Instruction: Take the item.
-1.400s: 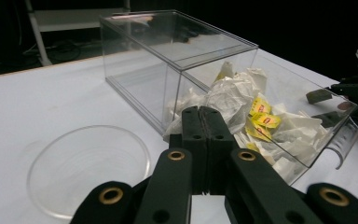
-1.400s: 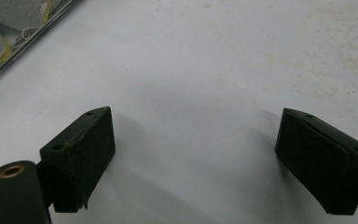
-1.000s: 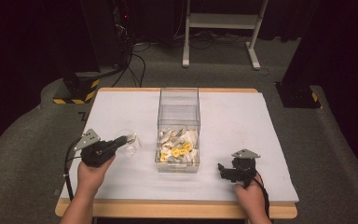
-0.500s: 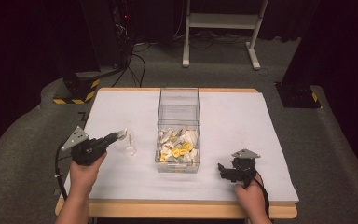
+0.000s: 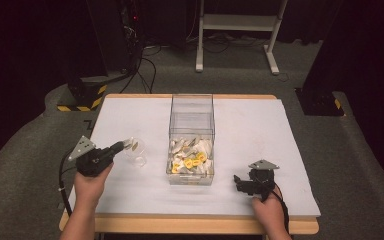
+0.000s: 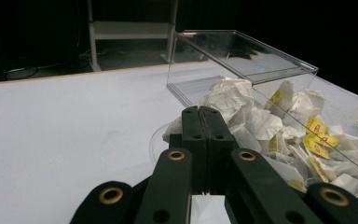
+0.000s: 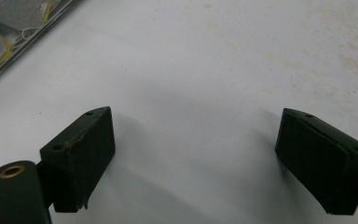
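My left gripper is at the table's left, its jaws pressed flat together on a white tea bag that hangs just over a small clear cup. To its right stands a clear plastic box whose near half holds a heap of tea bags with yellow tags. My right gripper rests low near the front right, open, with only bare white table between its pads.
The white table cover ends at a wooden front edge. Beyond the table are a white stand's legs, cables and dark equipment on grey carpet.
My left gripper has pulled back to the left, away from the box, with the tea bag still at its tips. The right gripper has stayed where it was.
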{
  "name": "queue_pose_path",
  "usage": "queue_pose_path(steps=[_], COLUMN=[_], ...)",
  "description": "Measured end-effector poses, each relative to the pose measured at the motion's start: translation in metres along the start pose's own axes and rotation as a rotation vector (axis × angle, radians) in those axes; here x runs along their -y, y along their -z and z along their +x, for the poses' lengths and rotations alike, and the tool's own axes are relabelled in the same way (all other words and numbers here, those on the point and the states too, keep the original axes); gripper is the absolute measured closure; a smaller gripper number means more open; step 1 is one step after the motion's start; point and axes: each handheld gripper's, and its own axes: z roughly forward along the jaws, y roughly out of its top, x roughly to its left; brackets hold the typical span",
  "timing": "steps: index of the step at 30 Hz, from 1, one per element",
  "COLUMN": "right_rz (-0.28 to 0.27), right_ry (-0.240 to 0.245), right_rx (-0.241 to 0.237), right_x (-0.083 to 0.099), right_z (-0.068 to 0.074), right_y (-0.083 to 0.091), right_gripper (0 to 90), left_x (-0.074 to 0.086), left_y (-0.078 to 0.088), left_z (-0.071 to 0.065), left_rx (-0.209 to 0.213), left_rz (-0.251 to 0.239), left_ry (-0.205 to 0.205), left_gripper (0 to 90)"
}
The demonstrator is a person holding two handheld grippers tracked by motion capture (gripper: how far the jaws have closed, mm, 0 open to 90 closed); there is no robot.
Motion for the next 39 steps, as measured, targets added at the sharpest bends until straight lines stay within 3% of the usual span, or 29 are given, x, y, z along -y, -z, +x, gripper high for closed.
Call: queue_pose_path(steps=[5,10,17,19,22,24,31,39], right_rz=[0.0,0.0,0.0,0.0,0.0,0.0,0.0,0.0], right_ry=[0.0,0.0,0.0,0.0,0.0,0.0,0.0,0.0], right_rx=[0.0,0.0,0.0,0.0,0.0,0.0,0.0,0.0], right_x=[0.0,0.0,0.0,0.0,0.0,0.0,0.0,0.0], right_z=[0.0,0.0,0.0,0.0,0.0,0.0,0.0,0.0], right_y=[0.0,0.0,0.0,0.0,0.0,0.0,0.0,0.0], right_gripper=[11.7,11.6,11.7,11.6,11.7,11.7,11.7,11.7], left_x=[0.001,0.004,0.003,0.003,0.003,0.003,0.002,0.009], left_y=[-0.01,-0.017,-0.017,-0.017,-0.017,-0.017,-0.012,-0.01], left_z=[-0.004,-0.003,-0.007,-0.009,-0.01,-0.01,-0.006,0.002], left_rx=[-0.018,-0.034,-0.03,-0.029,-0.044,-0.059,-0.061,-0.078], left_rz=[0.034,0.048,0.052,0.05,0.058,0.072,0.077,0.094], left_ry=[-0.025,-0.018,-0.065,-0.059,-0.072,-0.091,-0.078,-0.071], left_gripper=[89.6,88.3,59.6,52.8,43.6,31.0,16.5,13.5])
